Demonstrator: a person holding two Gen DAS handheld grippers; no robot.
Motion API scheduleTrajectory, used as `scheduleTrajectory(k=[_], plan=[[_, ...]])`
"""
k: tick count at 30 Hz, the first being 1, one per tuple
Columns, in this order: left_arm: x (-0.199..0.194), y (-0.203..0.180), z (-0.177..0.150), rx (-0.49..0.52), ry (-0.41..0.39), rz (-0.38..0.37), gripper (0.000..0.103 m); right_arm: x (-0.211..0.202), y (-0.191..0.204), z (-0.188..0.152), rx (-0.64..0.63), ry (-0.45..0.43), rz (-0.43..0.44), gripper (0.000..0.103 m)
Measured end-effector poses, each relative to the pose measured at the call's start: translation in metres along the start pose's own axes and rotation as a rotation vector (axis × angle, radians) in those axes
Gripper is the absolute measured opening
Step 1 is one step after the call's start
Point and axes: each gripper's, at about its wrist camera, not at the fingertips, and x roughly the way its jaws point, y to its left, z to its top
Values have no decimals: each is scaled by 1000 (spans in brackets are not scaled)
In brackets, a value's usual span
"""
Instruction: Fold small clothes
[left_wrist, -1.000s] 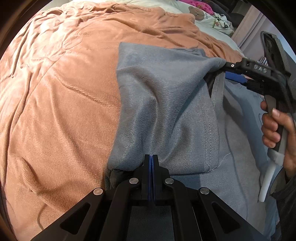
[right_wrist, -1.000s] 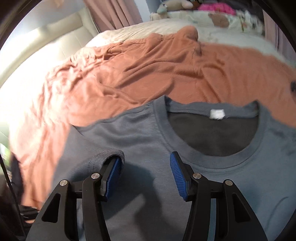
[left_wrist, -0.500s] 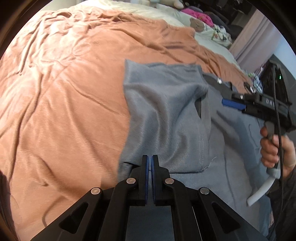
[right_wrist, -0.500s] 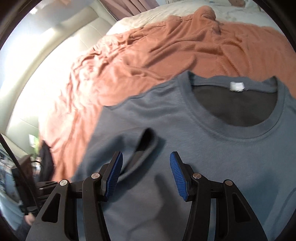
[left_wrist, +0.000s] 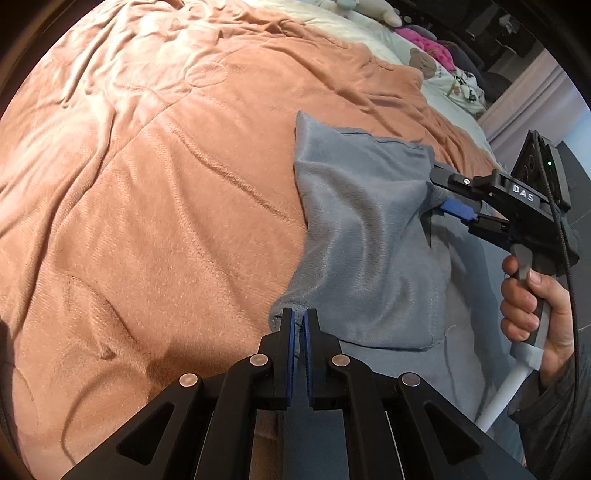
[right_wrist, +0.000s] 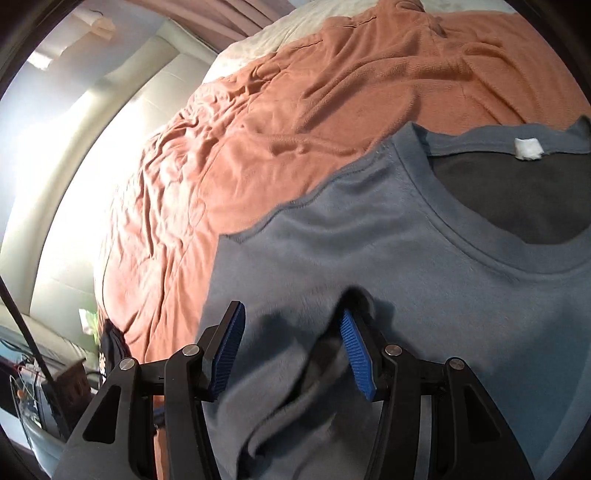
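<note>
Two grippers work my grey shirt (right_wrist: 424, 258) spread on the orange blanket (left_wrist: 147, 184). My left gripper (left_wrist: 297, 321) is pressed together, pinching the shirt's folded edge. My right gripper (right_wrist: 291, 332) stands spread, a loose sleeve fold lying between its fingers.

The left gripper (left_wrist: 298, 319) has its fingers nearly pressed together, while the right gripper (right_wrist: 291, 345) stands half spread.

shirt (right_wrist: 424, 266) lying on blanket (right_wrist: 295, 110), pillows (left_wrist: 454, 74) behind blanket, folded flap (left_wrist: 362, 236) atop shirt
</note>
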Motion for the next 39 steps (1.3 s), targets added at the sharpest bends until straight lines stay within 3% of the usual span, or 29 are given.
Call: scheduleTrajectory(k=[1,2,3,5,13,15,19,20,22,24,28,31,35,37,39], plan=[[-1,0,0,2,-1,0,5,3,1,2,-10,-5,-15,48],[-2,0,-1,6,-2,0,5,5,4,0,-22,-12,-28,37],[-2,1,-2,8,-2,0,5,6,6,0,-29,-16,-33,19],[-3,2,-3,14,0,1,5,2,6,-1,-29,-32,-32,1],[0,-1,-4,22,8,15,5,-41,8,0,-5,-135,-71,0],[-1,-3,-3,24,7,18,5,-43,12,-3,-20,-121,-88,0],[-13,0,-2,17,-21,-3,7,-28,9,-8,-6,0,-164,0],[-15,1,-1,15,-31,-4,10,-27,6,-11,2,15,-169,3],[-20,4,1,5,-53,-3,35,-27,0,-15,19,32,-147,21],[-23,6,3,-6,-78,3,48,-30,-6,-18,47,24,-110,66],[-19,9,5,-28,-78,-6,48,-36,-15,-17,63,-21,-98,69],[-10,8,3,-34,-60,7,48,-28,-21,-19,105,-15,-26,68],[1,4,1,-31,-13,39,48,-10,-28,-17,105,11,-12,46],[1,3,0,-29,-12,42,48,-3,-31,-15,107,17,-40,28],[1,2,-1,-13,-11,49,44,1,-34,-11,107,17,-71,2]])
